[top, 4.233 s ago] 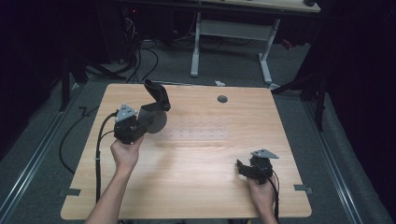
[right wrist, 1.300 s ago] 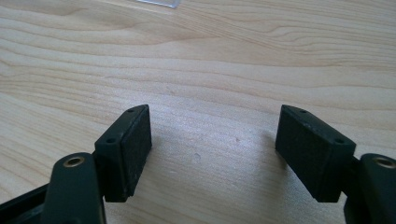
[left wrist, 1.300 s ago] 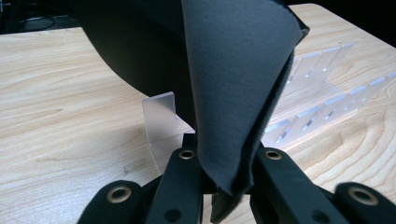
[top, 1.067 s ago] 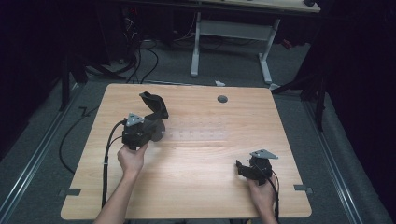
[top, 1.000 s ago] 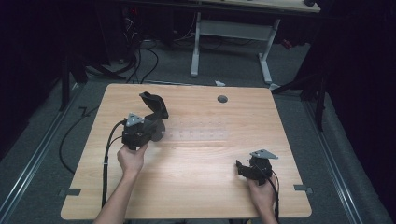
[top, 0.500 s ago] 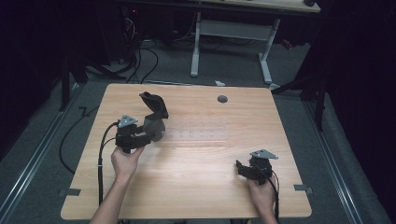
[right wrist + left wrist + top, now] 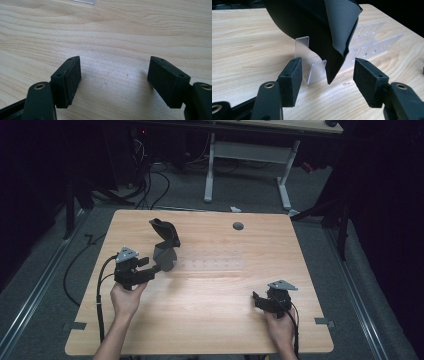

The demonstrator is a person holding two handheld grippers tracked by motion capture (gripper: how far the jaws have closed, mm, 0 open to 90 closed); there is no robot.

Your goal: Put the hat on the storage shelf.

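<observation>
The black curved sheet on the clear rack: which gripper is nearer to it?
Left. The left gripper sits right beside the black sheet, jaws open toward it; the right gripper rests far off near the table's front right.

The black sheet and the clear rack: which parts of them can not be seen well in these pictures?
- Black sheet: left gripper view, its top is cut off by the upper edge.
- Clear rack: left gripper view, the sheet hides its near part; whether the sheet sits in a slot is unclear.
- Clear rack: high view, too faint against the table to count slots.
- Left tongs: open, touching nothing.
</observation>
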